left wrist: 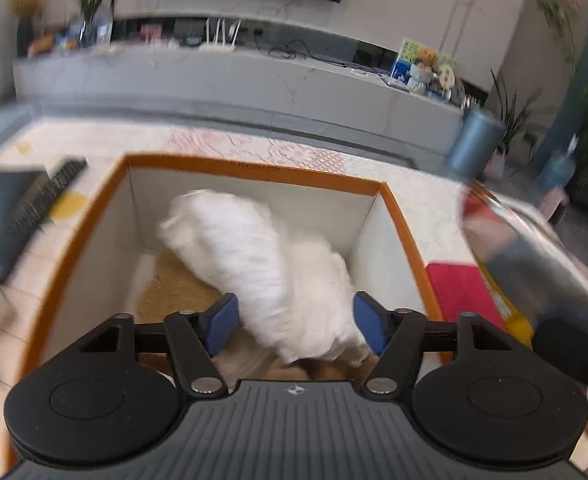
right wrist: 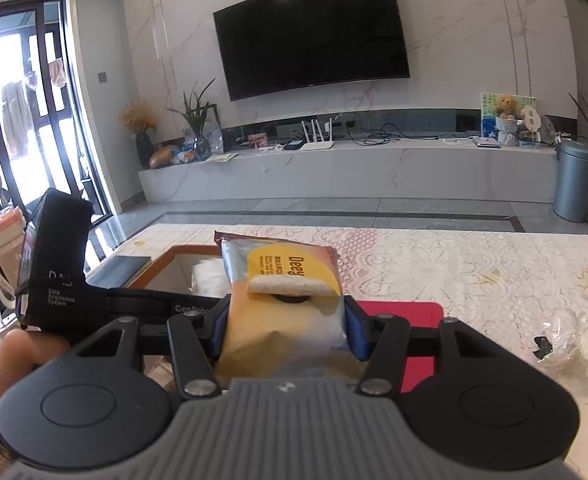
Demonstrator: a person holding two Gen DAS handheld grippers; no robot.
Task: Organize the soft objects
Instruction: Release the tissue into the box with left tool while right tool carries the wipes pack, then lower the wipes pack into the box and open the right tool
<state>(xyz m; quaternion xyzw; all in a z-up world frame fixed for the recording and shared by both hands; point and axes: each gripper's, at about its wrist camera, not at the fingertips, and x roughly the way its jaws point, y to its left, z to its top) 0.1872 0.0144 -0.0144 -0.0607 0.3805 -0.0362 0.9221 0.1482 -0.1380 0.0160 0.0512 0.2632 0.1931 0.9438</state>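
Landmark for all positions: the orange-rimmed box [left wrist: 254,174], open-topped, standing on the counter [right wrist: 454,264], which carries a lace-patterned cover.

Left tool [left wrist: 296,322]: held above the near side of the box and angled down into it. Its blue pads stand apart and press on nothing. A white soft bundle [left wrist: 254,264] lies blurred inside the box, its near end between the pads. A tan item shows on the box floor beside the bundle; what it is cannot be told.

Right tool [right wrist: 284,330]: positioned just right of the box, clamped on a yellow and silver snack packet [right wrist: 282,300] that stands upright between the pads. In the left wrist view the same packet [left wrist: 534,256] is right of the box, above its rim.

A red mat [right wrist: 414,320] lies flat on the counter against the right wall of the box. A dark keyboard [left wrist: 42,204] lies left of the box. Crumpled clear plastic [right wrist: 574,336] rests well right of the box.
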